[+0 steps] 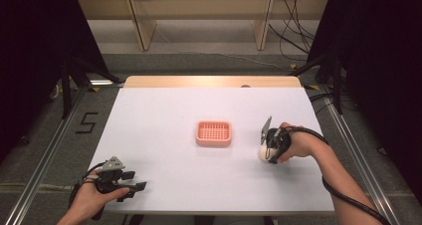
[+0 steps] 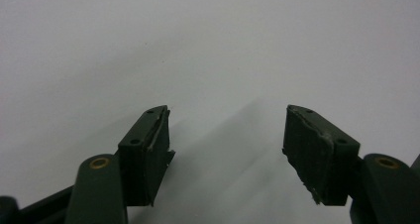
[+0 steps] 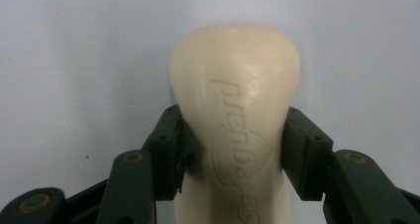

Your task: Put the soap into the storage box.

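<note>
Soap bar (image 3: 235, 130), embossed script illegible, clamped by right gripper (image 3: 235, 152).

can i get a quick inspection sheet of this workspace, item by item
surface: white table top, bare apart from the items below
job's things: cream soap bar with embossed lettering, gripped at its waist; pink soap dish at table centre, empty, apart from the bar
clutter: nothing seen
grippers: right gripper shut on the soap bar, pads pressing both sides; left gripper open, nothing between the jaws, near the table's front left corner
cables: black cable trailing along the right forearm; loose cables on the floor at back right
surroundings: grey floor, wooden frames behind the table, dark curtains at both sides
</note>
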A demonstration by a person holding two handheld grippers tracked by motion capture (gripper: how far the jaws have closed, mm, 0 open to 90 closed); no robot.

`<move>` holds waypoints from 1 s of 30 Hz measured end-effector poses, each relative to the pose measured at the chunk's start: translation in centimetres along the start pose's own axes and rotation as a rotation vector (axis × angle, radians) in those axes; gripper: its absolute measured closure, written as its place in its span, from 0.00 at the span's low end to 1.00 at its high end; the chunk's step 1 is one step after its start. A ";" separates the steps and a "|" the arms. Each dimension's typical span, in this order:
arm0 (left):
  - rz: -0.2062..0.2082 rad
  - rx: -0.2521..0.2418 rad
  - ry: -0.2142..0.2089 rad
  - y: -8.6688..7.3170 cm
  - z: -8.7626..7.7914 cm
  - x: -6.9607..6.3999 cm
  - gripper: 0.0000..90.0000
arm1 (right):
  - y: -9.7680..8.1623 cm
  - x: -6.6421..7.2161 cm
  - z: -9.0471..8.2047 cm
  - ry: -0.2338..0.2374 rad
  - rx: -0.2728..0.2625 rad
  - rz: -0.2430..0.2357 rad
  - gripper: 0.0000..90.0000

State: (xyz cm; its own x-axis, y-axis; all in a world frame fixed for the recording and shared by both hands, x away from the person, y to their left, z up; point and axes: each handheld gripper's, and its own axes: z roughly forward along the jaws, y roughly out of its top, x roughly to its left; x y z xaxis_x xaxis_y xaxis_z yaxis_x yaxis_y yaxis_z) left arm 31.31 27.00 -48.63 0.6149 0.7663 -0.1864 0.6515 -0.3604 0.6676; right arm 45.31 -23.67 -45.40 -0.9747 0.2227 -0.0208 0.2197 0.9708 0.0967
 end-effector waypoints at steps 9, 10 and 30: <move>0.004 0.007 0.006 0.0 0.0 0.0 0.38 | -0.2 0.0 0.0 -0.001 -0.013 0.018 0.55; 0.006 0.008 0.006 0.0 0.1 0.0 0.38 | -0.2 0.0 0.0 0.000 -0.012 0.022 0.55; -0.010 0.005 0.006 0.0 0.2 0.0 0.38 | -0.5 -0.2 -0.5 0.004 -0.036 0.049 0.56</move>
State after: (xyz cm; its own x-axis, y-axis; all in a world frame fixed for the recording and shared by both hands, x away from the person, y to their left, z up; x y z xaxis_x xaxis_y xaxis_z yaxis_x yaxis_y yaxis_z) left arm 31.36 26.87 -48.74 0.6054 0.7732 -0.1889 0.6601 -0.3551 0.6620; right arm 45.33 -24.24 -44.92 -0.9629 0.2698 -0.0112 0.2660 0.9548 0.1330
